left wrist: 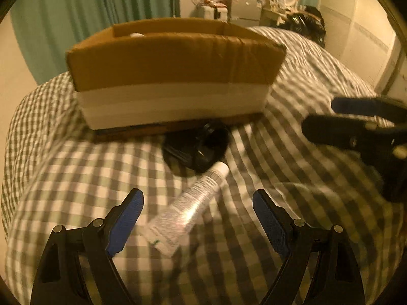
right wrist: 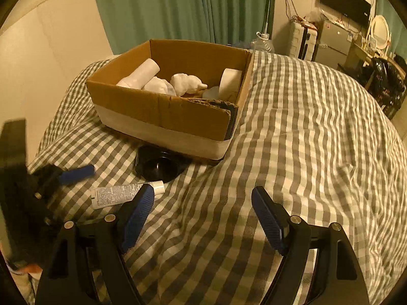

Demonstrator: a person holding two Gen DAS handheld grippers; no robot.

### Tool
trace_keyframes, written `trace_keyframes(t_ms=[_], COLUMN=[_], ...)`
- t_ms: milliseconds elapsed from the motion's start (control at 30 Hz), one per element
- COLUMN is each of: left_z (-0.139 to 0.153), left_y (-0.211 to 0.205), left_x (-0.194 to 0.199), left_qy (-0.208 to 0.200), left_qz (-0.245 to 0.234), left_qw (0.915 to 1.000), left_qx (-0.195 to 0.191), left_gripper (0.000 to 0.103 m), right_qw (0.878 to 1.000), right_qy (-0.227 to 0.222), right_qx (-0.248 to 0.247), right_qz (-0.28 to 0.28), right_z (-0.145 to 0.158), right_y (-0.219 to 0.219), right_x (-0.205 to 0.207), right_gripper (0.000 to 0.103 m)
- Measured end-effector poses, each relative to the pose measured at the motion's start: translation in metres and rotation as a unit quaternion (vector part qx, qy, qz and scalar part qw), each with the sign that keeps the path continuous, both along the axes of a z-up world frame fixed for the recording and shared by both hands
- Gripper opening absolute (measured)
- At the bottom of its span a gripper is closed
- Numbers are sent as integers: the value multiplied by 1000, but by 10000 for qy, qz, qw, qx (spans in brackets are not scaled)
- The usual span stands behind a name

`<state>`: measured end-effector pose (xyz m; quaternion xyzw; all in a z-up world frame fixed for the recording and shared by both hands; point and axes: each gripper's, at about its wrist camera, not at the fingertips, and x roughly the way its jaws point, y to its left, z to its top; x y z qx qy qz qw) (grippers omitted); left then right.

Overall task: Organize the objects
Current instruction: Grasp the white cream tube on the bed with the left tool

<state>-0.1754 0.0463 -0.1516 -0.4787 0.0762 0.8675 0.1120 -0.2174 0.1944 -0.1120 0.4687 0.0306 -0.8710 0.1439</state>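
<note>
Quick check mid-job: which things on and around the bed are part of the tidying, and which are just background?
Job:
- cardboard box, already holding white items
- white tube on the checked bedspread
- black dish by the box's front
- left hand-held gripper, open over the tube
- right hand-held gripper, open, empty

Lying about:
- green curtain
- wall TV
- small fridge
- round mirror

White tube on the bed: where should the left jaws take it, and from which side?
Grip the tube mid-body, across its narrow width, coming down from above. It lies flat on the checked cover, cap against the black dish, already between the open left gripper jaws.
</note>
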Motion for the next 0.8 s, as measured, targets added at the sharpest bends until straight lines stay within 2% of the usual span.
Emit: trace_keyframes(t_ms=[33,167,233,267,300,400,533,600,800], left_z=[-4,-25,-31,-32,-33,-34,-26,-18,15], left_y=[3,9,10,10,10,9,11,8,-13], left_x=[-1,-11,-15,-17,-19,-20,-11,-3,16], left_qy=[-22,-409,-497,-509,-533,-541,-331,-144,259], left_qz=[-30,-63,-45,-42,-35,-42,-27,29,146], left_qw=[10000,9991,9988,9987,9986,9985,9994,9998,9995], left_qx=[-19,-77,-4,0,10,85,-69,-120,114], left_gripper=[87,58,53,44,40,36,30,28,26], right_qw=[10000,9996,9994,9993,9992,9992,9992,9992,9995], right_qy=[-15,-143,-175,-191,-201,-222,-236,-235,-165], right_qx=[-43,-235,-283,-309,-322,-330,-310,-298,-185], right_qz=[0,-44,-80,-86,-89,-84,-107,-126,-172], right_z=[-1,-5,-6,-6,-7,-7,-8,-8,-8], right_y=[1,4,4,4,4,3,3,3,1], right_x=[0,-2,-3,-3,-3,-2,-2,-1,1], right_gripper=[79,79,79,79,79,79,79,79,79])
